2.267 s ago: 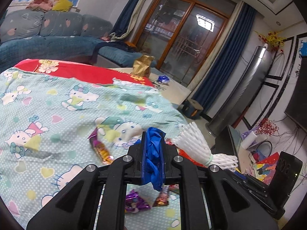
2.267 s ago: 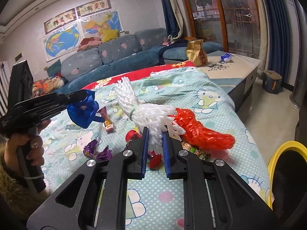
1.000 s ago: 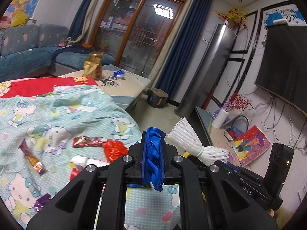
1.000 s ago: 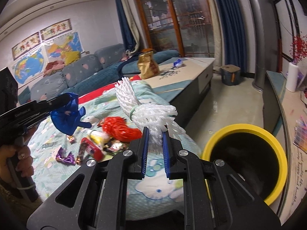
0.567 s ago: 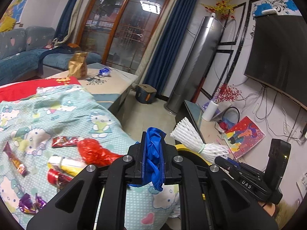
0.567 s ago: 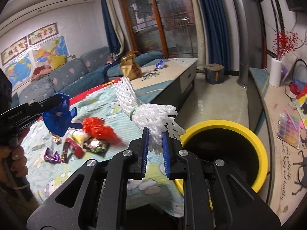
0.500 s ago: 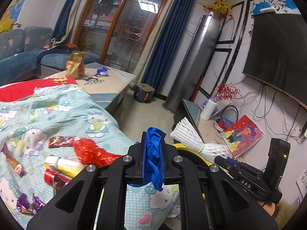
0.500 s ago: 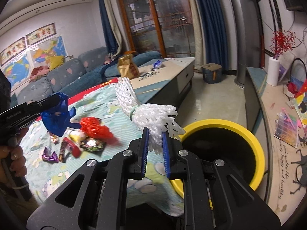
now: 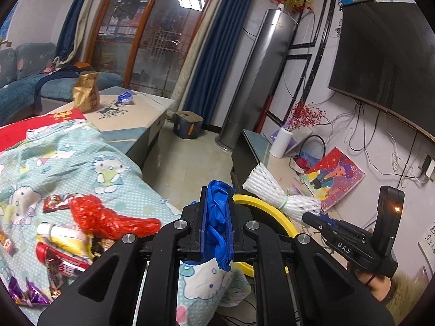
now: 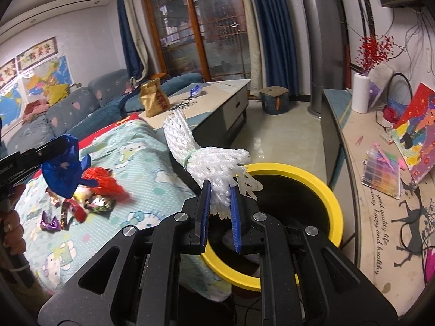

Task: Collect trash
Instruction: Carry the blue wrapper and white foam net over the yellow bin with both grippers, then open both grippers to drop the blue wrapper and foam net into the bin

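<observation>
My left gripper (image 9: 217,218) is shut on a crumpled blue plastic bag (image 9: 217,217), seen from the right wrist as the blue bag (image 10: 64,169) hanging over the bed. My right gripper (image 10: 219,212) is shut on a white foam fruit net (image 10: 214,163), which also shows in the left wrist view as the white net (image 9: 274,195). A black bin with a yellow rim (image 10: 323,190) stands on the floor just past the bed's corner, right under the net. Its rim (image 9: 274,212) peeks out behind the left gripper.
On the cartoon-print bedspread (image 9: 81,168) lie a red plastic bag (image 9: 108,217), a tube and several snack wrappers (image 10: 81,206). A low table (image 10: 217,92) bears a gold bag. A TV bench (image 10: 353,141) with clutter runs along the right wall. Tiled floor (image 10: 285,127) lies between.
Both grippers have swung right, away from the bed's middle, with their loads held. The yellow-rimmed bin has come closer and now sits under the right gripper.
</observation>
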